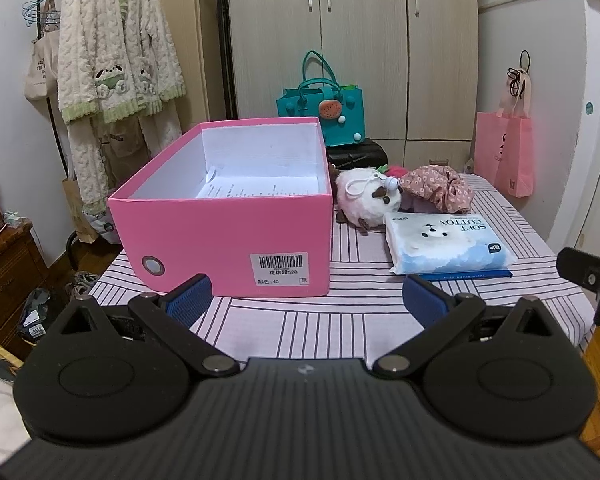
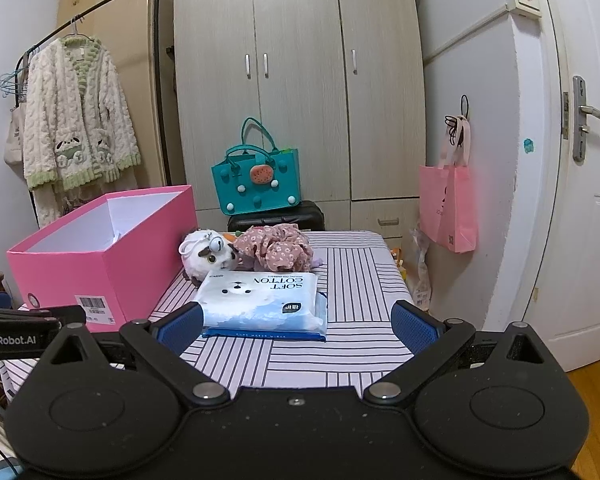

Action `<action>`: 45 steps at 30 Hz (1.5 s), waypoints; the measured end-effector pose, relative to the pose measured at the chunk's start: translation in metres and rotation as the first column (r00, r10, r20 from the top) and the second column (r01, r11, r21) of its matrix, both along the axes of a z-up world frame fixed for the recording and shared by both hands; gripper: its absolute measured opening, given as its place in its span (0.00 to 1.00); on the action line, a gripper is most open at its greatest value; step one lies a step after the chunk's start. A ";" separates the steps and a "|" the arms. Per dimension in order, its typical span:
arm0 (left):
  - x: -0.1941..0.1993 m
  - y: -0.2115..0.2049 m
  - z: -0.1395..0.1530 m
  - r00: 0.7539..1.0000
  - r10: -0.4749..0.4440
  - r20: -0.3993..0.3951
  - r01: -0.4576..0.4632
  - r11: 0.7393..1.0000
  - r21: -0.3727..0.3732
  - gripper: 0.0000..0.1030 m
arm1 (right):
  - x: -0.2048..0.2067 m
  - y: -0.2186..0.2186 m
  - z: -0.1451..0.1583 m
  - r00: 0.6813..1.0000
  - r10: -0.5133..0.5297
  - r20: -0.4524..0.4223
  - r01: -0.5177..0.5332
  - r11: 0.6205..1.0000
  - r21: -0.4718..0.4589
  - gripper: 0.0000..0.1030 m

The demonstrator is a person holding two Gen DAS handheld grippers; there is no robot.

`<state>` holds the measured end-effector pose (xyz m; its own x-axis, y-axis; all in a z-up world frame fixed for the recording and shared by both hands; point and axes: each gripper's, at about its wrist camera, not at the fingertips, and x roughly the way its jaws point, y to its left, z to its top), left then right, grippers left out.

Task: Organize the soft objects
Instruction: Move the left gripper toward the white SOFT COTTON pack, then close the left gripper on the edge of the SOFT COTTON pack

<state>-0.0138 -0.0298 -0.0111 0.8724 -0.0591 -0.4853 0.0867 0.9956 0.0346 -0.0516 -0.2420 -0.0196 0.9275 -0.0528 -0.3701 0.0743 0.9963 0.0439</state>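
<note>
An open pink box [image 1: 228, 236] [image 2: 100, 264] stands on the left of the striped table [image 1: 340, 320] [image 2: 356, 280], with printed paper on its white bottom. To its right lie a white plush toy [image 1: 370, 202] [image 2: 208, 258], a pink floral fabric piece [image 1: 436, 188] [image 2: 276, 250] and a soft cotton tissue pack [image 1: 448, 246] [image 2: 260, 304]. My left gripper [image 1: 306, 300] hangs open just in front of the box. My right gripper [image 2: 296, 326] is open too, its blue pads [image 2: 180, 328] straddling the near edge of the tissue pack without touching it.
A teal felt bag [image 1: 324, 112] [image 2: 256, 184] sits on a black case behind the table. A wardrobe [image 2: 300, 80] fills the back wall. A clothes rack with a fluffy robe [image 1: 112, 60] stands at the left. A pink tote [image 2: 448, 208] hangs right, beside a door [image 2: 580, 160].
</note>
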 end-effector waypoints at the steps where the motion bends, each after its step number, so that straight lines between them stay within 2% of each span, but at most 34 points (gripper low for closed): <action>1: 0.000 0.000 0.000 1.000 0.000 0.000 0.000 1.000 0.001 1.00 | 0.000 0.001 0.000 1.000 0.001 0.001 -0.001 1.000 -0.001 0.99; 13: -0.002 0.002 0.001 1.000 -0.010 0.002 0.010 1.000 -0.006 1.00 | 0.001 0.003 -0.003 1.000 0.008 -0.006 -0.008 1.000 -0.005 0.99; 18: 0.000 0.001 0.011 1.000 -0.029 0.000 0.029 0.999 -0.025 1.00 | -0.003 -0.004 0.001 0.992 0.081 0.101 -0.081 0.997 -0.005 0.99; 20: 0.002 -0.001 0.019 0.999 -0.046 0.006 0.046 0.999 -0.030 1.00 | 0.001 -0.009 0.006 0.988 0.115 0.103 -0.114 0.993 -0.017 0.99; 25: 0.007 -0.009 0.040 0.995 -0.098 0.033 0.100 0.993 -0.066 1.00 | 0.022 -0.027 0.025 0.981 0.191 0.037 -0.190 0.982 -0.017 0.99; 29: 0.016 -0.026 0.045 0.988 -0.148 0.039 0.150 0.987 -0.057 1.00 | 0.046 -0.048 0.028 0.964 0.264 -0.024 -0.262 0.962 0.079 0.99; 32: 0.029 -0.037 0.039 0.985 -0.172 0.008 0.172 0.981 -0.087 1.00 | 0.069 -0.060 0.018 0.953 0.293 -0.077 -0.280 0.949 0.144 0.98; 37: 0.052 -0.054 0.020 0.977 -0.198 -0.074 0.187 0.973 -0.138 0.98 | 0.107 -0.073 0.000 0.934 0.317 -0.166 -0.280 0.936 0.212 0.92; 41: 0.070 -0.072 0.011 0.964 -0.241 -0.114 0.223 0.963 -0.151 0.97 | 0.126 -0.086 -0.007 0.924 0.334 -0.188 -0.279 0.923 0.267 0.89; 45: 0.086 -0.084 0.007 0.955 -0.269 -0.126 0.249 0.956 -0.157 0.93 | 0.138 -0.101 -0.011 0.910 0.360 -0.206 -0.285 0.903 0.320 0.82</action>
